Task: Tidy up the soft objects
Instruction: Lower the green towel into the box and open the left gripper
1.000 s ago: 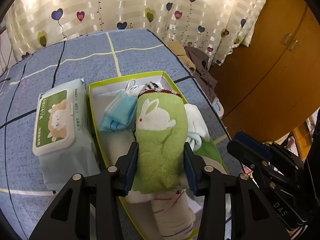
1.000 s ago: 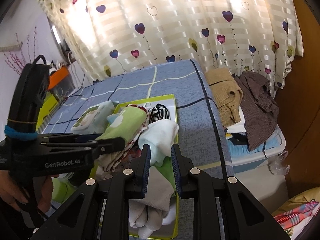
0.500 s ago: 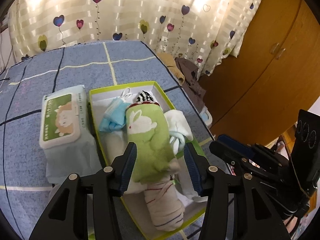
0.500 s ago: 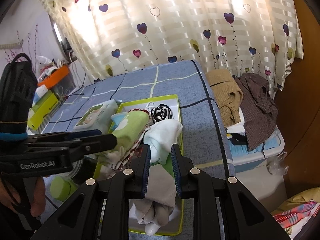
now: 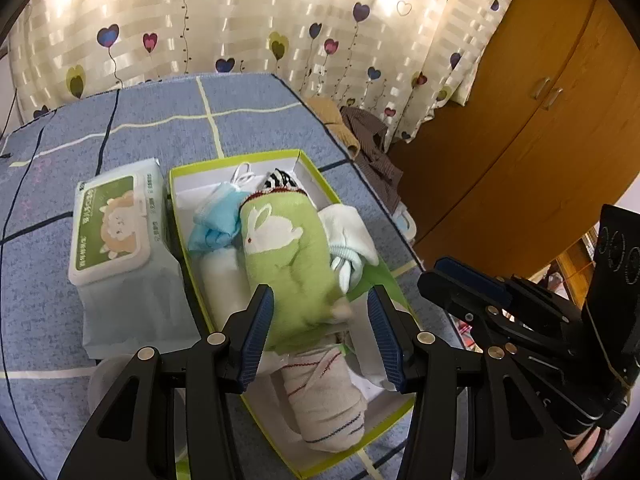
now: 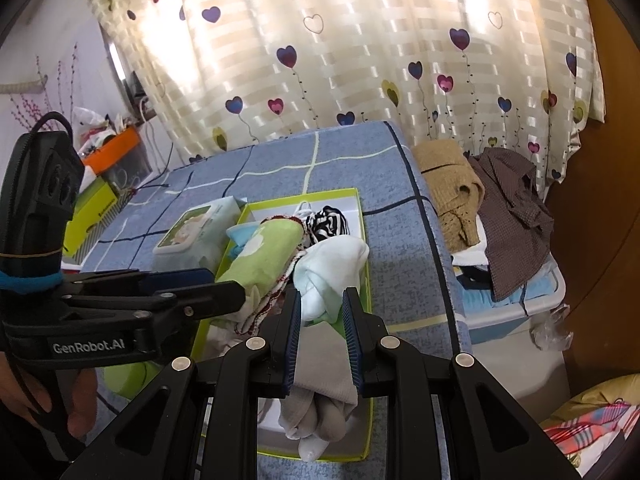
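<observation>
Left gripper [image 5: 320, 332]: jaws just opened wide, pads clear of the green rabbit sock [image 5: 286, 256]. Right gripper [image 6: 320, 336]: jaws narrow, nothing pinched. Sock lies in the green-rimmed box [image 5: 236, 160] among other socks; wipes pack [image 5: 114, 228] beside; curtain [image 5: 240, 16] behind.

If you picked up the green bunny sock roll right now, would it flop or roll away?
The green knitted sock roll with the white rabbit looks squashy, so it would probably sag a little. It seems light. Wedged between other bundles in the yellow-green cardboard box, it likely won't roll.
</observation>
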